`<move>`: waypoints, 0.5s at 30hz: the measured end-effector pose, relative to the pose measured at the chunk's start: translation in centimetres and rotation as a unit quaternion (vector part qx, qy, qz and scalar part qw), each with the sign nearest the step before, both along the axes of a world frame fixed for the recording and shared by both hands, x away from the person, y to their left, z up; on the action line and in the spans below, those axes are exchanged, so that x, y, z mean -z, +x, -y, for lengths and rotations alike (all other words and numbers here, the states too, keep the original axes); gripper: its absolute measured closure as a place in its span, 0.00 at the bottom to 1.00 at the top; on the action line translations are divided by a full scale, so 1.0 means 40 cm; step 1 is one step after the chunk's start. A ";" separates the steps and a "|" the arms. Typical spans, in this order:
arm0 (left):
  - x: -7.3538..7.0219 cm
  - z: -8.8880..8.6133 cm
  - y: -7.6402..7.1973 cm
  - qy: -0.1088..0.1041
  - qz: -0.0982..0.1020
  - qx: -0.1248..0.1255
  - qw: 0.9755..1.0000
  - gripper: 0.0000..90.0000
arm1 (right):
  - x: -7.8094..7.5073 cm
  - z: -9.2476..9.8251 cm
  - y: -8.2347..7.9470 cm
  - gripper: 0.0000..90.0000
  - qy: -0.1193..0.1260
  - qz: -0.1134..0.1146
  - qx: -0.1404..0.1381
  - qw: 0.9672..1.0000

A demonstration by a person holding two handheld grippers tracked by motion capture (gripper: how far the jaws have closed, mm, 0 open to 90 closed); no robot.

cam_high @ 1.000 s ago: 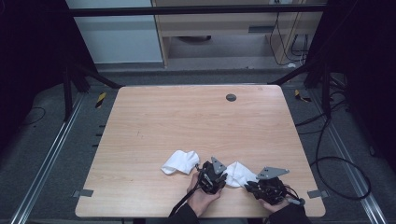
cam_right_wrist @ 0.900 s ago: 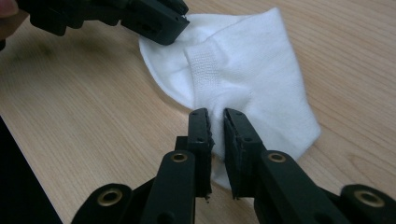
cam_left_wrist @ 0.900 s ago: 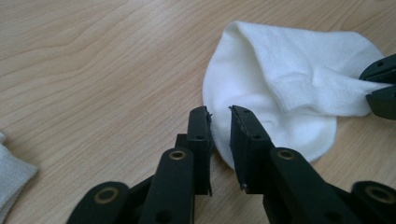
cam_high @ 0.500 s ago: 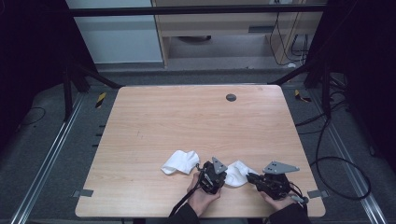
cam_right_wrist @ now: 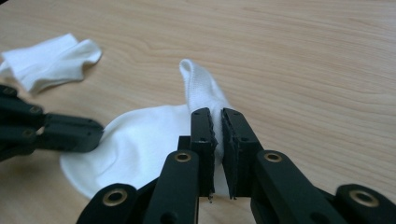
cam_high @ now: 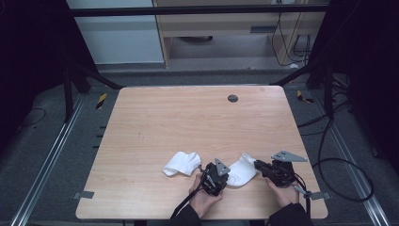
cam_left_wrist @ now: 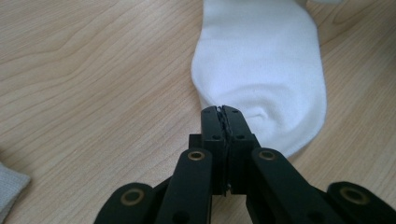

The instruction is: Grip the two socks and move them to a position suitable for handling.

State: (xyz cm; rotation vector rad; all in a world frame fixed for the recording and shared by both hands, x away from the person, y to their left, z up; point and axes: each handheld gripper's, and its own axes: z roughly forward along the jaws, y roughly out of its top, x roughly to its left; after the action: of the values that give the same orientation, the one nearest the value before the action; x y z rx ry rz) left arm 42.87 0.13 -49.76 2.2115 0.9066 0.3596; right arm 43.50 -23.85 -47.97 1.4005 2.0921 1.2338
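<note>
At the near edge of the table: your two hands hold the grippers side by side, with a white sock between them.
Table [cam_high: 188,117]: light wood, a small dark round disc [cam_high: 232,98] set near its far edge.
Sock between the grippers [cam_high: 242,170]: white, lying flat near the table's near edge, right of centre; in the right gripper view one part of it [cam_right_wrist: 198,88] stands up in a fold.
Second sock [cam_high: 181,163]: white, crumpled, just left of your left gripper, apart from the first sock.
Left gripper [cam_left_wrist: 223,112]: your jaws are pressed together, their tips at the near edge of the sock; whether cloth is pinched between them you cannot tell from these views.
Right gripper [cam_right_wrist: 215,122]: your jaws stand a narrow gap apart with the sock's raised fold between them; the cloth sits in the gap.
Left hand [cam_high: 203,200]: wrapped around the left gripper's body from below.
</note>
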 end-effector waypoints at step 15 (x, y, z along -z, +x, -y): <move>0.000 0.002 0.000 0.002 0.002 0.001 1.000 0.98 | 0.021 0.031 0.071 0.88 -0.047 0.002 0.060 0.997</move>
State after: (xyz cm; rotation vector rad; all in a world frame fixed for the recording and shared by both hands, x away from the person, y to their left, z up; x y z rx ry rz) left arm 42.85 0.03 -49.74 2.2149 0.9010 0.3657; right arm 46.36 -25.09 -48.82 1.4571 2.0047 1.0759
